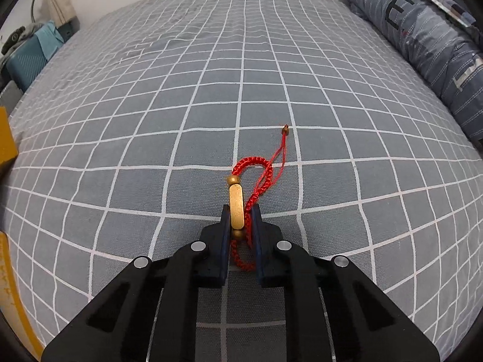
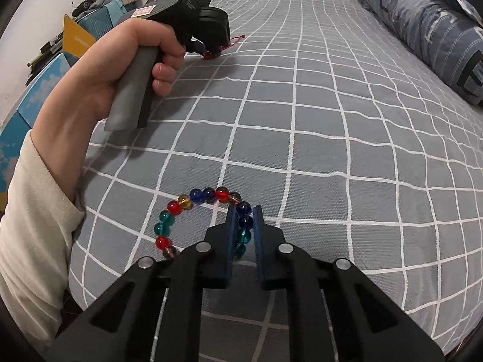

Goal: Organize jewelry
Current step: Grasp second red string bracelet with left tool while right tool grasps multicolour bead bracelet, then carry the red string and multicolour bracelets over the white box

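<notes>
A bed (image 1: 211,90) with a grey, white-checked sheet fills the room, a rolled blue quilt (image 1: 422,36) at its far side. The left tool (image 1: 241,214) is clamped on the red braided cord bracelet with gold beads (image 1: 236,208); the right tool (image 2: 244,211) pinches the multicoloured glass-bead bracelet (image 2: 196,196), both lying on the sheet.

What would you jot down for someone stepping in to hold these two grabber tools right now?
Left gripper: shut on the red cord bracelet, pinching its gold bar; the rest trails on the checked bedspread.
Right gripper: shut on the glass bead bracelet, gripping the blue and teal beads; the other beads lie on the bedspread.
Done: both pieces are gripped but not yet lifted.
Left: lift each and put it away. No jewelry box or tray shows in either view, so find the destination first.
</notes>
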The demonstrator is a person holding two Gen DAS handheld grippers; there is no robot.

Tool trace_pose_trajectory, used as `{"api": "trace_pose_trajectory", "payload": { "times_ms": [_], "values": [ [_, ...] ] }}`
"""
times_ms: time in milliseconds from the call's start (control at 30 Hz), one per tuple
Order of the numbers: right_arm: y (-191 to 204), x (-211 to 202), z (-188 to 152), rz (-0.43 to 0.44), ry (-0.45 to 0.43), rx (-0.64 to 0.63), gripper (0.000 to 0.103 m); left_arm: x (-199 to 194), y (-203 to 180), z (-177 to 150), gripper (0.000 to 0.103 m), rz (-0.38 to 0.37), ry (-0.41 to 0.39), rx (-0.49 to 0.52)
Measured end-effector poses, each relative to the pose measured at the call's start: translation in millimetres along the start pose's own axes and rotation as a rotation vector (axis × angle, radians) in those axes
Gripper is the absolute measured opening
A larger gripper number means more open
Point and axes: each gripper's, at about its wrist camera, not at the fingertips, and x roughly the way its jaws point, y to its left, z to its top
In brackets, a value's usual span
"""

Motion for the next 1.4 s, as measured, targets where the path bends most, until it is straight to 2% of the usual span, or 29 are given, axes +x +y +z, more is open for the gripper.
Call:
{"api": "trace_pose_trajectory", "payload": {
  "times_ms": [333, 633, 1133, 1400],
  "values": [
    [1.9, -5.7, 0.9, 0.016, -0.022, 0.003, 0.009, 0.4, -1.6, 3.7, 0.012, -0.004, -0.005, -0.016],
    [2.2, -18.6, 4.4, 0.05, -0.088, 0.014, 0.009, -14.0, 6.1, 0.7, 0.012, -0.013, -0.014, -0.041],
    [4.6, -29.9, 8.1, 0.059, -0.158, 0.009, 0.009, -53.8, 10.4, -26.2, 0.012, -0.042, -0.046, -0.016],
    [8.3, -40.3, 8.5, 0.087, -0.178, 0.035, 0.009, -90.0, 15.6, -39.4, 0.012, -0.066, -0.072, 0.001]
  ]
}}
